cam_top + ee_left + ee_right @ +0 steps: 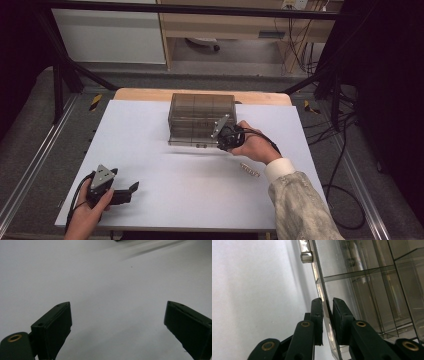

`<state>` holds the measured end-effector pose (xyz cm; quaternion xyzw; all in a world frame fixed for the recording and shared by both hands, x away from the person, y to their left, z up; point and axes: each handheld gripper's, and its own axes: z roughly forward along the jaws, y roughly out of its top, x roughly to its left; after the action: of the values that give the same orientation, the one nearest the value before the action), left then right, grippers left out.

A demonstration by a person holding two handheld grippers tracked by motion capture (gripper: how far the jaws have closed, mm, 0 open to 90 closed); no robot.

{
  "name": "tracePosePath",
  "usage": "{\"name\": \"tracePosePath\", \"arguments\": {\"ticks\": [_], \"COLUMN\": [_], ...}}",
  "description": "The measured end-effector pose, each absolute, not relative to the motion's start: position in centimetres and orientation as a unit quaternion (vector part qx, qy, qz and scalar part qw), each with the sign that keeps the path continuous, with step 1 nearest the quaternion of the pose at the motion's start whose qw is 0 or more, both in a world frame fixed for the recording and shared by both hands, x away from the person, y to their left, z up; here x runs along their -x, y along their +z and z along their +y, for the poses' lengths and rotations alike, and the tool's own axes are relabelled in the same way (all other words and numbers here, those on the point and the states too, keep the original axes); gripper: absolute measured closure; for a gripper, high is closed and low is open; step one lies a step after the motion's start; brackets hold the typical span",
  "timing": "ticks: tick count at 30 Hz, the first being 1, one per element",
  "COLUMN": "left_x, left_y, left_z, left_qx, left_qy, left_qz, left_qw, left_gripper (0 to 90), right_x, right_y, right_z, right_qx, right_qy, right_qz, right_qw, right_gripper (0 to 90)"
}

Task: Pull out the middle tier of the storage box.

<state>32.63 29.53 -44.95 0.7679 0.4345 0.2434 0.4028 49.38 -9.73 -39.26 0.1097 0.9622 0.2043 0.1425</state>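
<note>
Item: clear smoky plastic organiser box (202,119), compartmented, standing toward the far middle of the white surface (150,150), in front of the bare wooden strip.

Right gripper (327,315): pinching the thin transparent front panel (322,293) of the box, one pad on each face, edge-on between them (panel seemingly a hinged flap or drawer front; small metal knob (306,257) visible farther along the same edge). Reached in from the box's near right corner in the high view (226,136).

Left gripper (117,322): spread wide, nothing between the pads, resting low at the near left corner of the surface (112,187), well apart from the box.

Loose item: small pale strip (249,169) lying just beside the right wrist; nature unclear.

Step judged in hand: opening or pulling the front panel.

Handling notes: keep the pinch square on the panel, pads flat, no twisting. Draw along the panel's own travel, slowly, since a light box of this kind will likely slide or tip. Bring the idle left gripper up to steady the body if it shifts. Avoid sweeping the strip off the surface with the sleeve.
</note>
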Motion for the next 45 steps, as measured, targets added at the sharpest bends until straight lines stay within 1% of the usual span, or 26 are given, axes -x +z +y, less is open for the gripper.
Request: {"name": "tracePosePath", "arguments": {"ticks": [16,45], "left_x": [-32.6,-32.6], "left_y": [-45.0,-45.0], "left_z": [29.5,29.4], "left_qx": [-0.768,-0.773], "left_qy": [0.242,0.24], "left_qz": [0.435,0.431], "left_qw": [0.402,0.399], "left_gripper": [7.5,7.5], "right_x": [-48.6,-47.6], "right_y": [-39.4,-39.7], "right_z": [-9.7,-10.2], "right_qx": [-0.099,-0.084], "right_qy": [0.212,0.212], "right_qz": [0.963,0.966], "right_qw": [0.133,0.123], "right_gripper": [81.9,82.8]}}
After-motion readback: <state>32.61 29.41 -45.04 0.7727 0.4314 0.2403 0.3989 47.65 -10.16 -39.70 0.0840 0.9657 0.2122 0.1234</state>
